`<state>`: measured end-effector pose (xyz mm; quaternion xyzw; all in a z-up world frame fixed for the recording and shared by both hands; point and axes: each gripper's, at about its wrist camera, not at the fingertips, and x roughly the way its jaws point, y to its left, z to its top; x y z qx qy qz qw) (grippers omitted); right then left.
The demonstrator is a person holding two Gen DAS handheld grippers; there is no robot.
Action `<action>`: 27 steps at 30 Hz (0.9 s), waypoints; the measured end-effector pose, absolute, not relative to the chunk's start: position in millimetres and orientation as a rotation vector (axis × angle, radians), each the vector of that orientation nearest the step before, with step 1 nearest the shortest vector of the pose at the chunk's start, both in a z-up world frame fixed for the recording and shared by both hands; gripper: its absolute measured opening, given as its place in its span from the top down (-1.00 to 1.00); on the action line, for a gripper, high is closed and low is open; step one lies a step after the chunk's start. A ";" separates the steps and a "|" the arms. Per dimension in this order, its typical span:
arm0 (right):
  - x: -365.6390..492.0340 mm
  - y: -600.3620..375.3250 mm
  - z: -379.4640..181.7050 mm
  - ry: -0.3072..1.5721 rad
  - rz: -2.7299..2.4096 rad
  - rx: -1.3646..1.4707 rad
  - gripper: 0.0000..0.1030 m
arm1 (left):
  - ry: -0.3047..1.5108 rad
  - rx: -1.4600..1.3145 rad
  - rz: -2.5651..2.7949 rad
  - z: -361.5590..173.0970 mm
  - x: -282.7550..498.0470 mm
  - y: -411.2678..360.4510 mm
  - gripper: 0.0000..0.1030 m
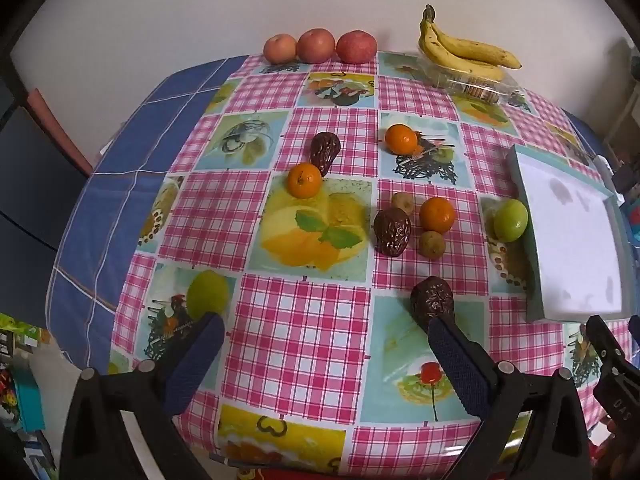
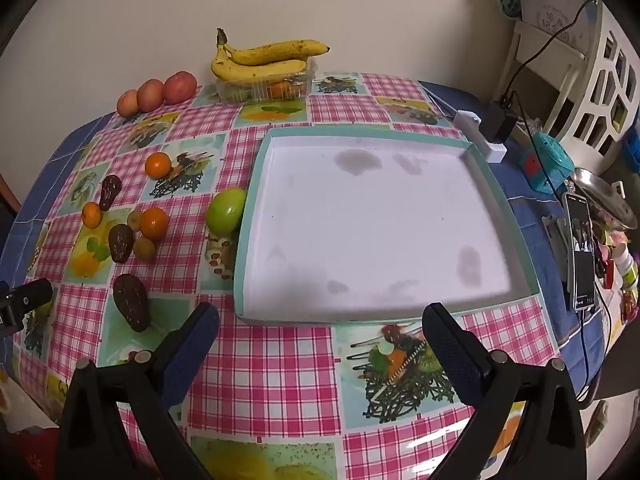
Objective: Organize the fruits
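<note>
Pink checked cloth covers the desk (image 1: 304,328). The left hand-held gripper (image 1: 324,332) is spread wide, holding nothing, with a dark avocado (image 1: 432,300) touching its right finger. Farther along lie oranges (image 1: 304,180), more avocados (image 1: 392,231) and a green apple (image 2: 227,209) just beside the white tray (image 2: 372,224). The right hand-held gripper (image 2: 320,320) is wide too, hanging at the tray's near edge.

Phone (image 2: 580,252) upright — beside a steel lid (image 2: 608,196).
</note>
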<state>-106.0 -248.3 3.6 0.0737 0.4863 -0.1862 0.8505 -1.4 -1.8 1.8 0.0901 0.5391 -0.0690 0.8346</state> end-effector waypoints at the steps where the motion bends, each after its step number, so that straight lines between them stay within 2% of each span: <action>1: -108.5 -244.3 -0.2 1.023 -0.395 0.153 -0.97 | 1.142 0.186 -0.148 1.8 -1.3 -0.7 -1.00; 27: -110.0 -245.1 -3.6 1.054 -0.383 0.174 -0.97 | 1.136 0.201 -0.156 3.0 -1.2 -3.4 -1.00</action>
